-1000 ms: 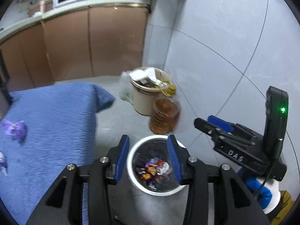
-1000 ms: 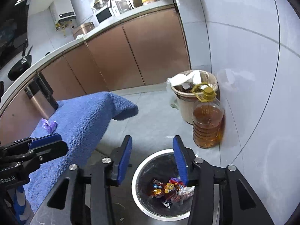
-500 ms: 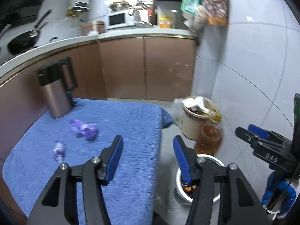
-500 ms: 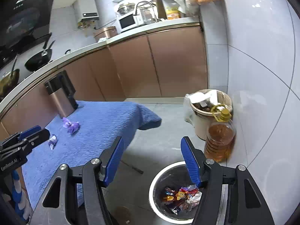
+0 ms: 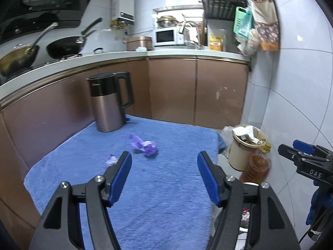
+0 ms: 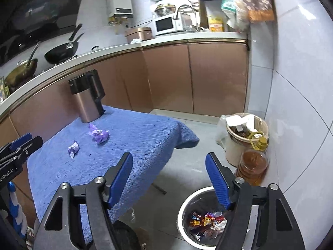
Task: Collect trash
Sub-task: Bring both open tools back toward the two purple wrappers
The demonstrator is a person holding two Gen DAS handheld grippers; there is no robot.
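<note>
Small kitchen: copper-brown cabinets, white tiled wall, grey floor. Table under nubby blue towel (image 5: 166,187); metal kettle (image 5: 109,102) at far corner. Two crumpled purple wrappers, larger (image 5: 145,144), smaller (image 6: 73,148), lie mid-cloth. Round white-rimmed bin (image 6: 183,214) on floor holds foil wrappers. Left gripper (image 5: 164,177) and right gripper (image 6: 169,177) both spread, jaws just widening, nothing between.

The blue cloth (image 5: 166,187) over the table is nubby, towel-like and matt. The kettle (image 5: 108,108) has a brushed coppery metal body with a black plastic lid and handle. Cabinet doors (image 5: 218,91) are smooth, satiny bronze, and the wall tiles (image 6: 301,83) are glossy. Purple wrappers (image 6: 98,134) look like crinkly foil. The oil bottle (image 6: 252,166) is clear plastic.
</note>
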